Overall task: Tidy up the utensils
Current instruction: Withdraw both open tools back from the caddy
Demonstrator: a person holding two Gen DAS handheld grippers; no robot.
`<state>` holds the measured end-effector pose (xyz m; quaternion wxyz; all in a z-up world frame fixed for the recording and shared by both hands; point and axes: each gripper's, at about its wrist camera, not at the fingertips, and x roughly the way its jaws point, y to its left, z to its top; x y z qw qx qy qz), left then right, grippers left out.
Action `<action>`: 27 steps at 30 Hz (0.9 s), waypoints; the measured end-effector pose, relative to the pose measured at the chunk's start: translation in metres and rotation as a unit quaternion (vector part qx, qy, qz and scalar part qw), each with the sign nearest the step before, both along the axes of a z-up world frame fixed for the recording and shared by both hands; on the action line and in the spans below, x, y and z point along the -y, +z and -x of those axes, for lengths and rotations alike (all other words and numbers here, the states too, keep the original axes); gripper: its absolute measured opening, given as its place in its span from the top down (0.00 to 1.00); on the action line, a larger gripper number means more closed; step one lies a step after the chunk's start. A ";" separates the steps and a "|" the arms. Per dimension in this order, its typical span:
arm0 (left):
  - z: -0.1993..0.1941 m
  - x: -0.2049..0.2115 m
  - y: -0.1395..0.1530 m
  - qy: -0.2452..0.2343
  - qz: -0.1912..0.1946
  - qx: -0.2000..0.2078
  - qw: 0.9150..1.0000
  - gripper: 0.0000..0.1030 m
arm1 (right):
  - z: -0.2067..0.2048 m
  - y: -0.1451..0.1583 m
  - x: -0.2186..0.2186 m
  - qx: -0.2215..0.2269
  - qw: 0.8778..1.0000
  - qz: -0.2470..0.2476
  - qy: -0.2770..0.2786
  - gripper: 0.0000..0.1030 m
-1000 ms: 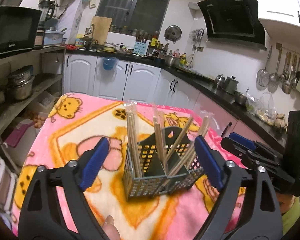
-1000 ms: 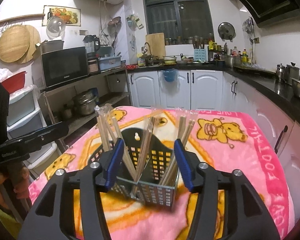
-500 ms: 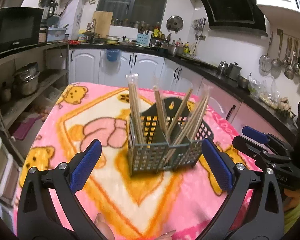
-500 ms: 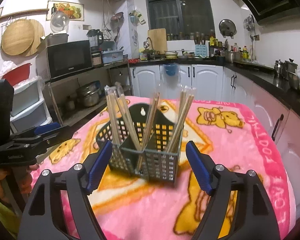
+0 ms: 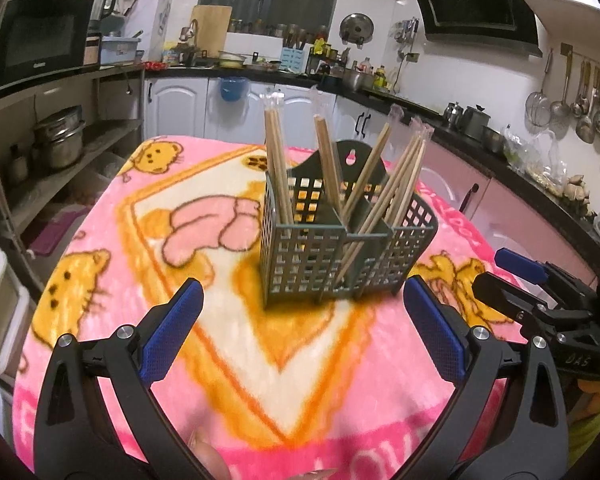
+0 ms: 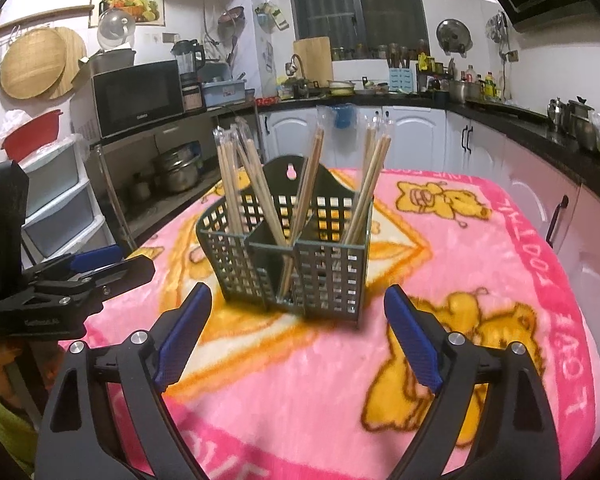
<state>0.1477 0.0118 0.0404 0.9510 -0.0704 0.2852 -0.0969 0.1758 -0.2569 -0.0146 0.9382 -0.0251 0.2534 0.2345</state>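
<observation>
A dark green slotted utensil holder (image 5: pixel 340 256) stands upright on the pink blanket-covered table (image 5: pixel 220 360), with several pairs of wrapped wooden chopsticks (image 5: pixel 278 168) leaning in its compartments. It also shows in the right wrist view (image 6: pixel 296 268), with chopsticks (image 6: pixel 230 184) sticking up. My left gripper (image 5: pixel 300 332) is open and empty, a short way in front of the holder. My right gripper (image 6: pixel 298 338) is open and empty, also just short of the holder. Each gripper shows at the edge of the other's view.
The table's right edge runs beside pink lower cabinets (image 5: pixel 512 220). A shelf with pots (image 5: pixel 56 140) and a microwave (image 5: pixel 36 52) stands to the left. White plastic drawers (image 6: pixel 56 208) sit beside the table. Kitchen counters (image 6: pixel 420 96) line the back.
Both grippers have opened wider and pulled back from the holder, which now stands free on the blanket; a second ago their fingers flanked it closely.
</observation>
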 end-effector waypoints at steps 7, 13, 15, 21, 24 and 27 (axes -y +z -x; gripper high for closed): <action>0.004 0.001 -0.010 0.012 -0.003 0.005 1.000 0.10 | 0.002 -0.018 0.004 -0.018 1.000 0.006 -0.007 0.17; 0.009 0.002 -0.023 0.020 -0.006 0.002 1.000 0.10 | 0.005 -0.032 0.009 -0.026 0.999 0.014 -0.016 0.17; 0.013 0.004 -0.027 0.020 -0.006 0.002 1.000 0.10 | 0.007 -0.038 0.012 -0.028 0.999 0.017 -0.020 0.17; 0.027 0.010 -0.036 0.022 -0.012 0.024 0.999 0.10 | 0.025 -0.050 0.019 0.009 0.999 0.019 -0.029 0.15; 0.036 0.012 -0.036 0.025 -0.014 0.049 0.998 0.10 | 0.035 -0.051 0.023 0.037 0.999 0.010 -0.038 0.08; 0.042 0.014 -0.034 0.025 -0.016 0.072 0.997 0.10 | 0.046 -0.052 0.029 0.066 0.997 -0.006 -0.042 0.07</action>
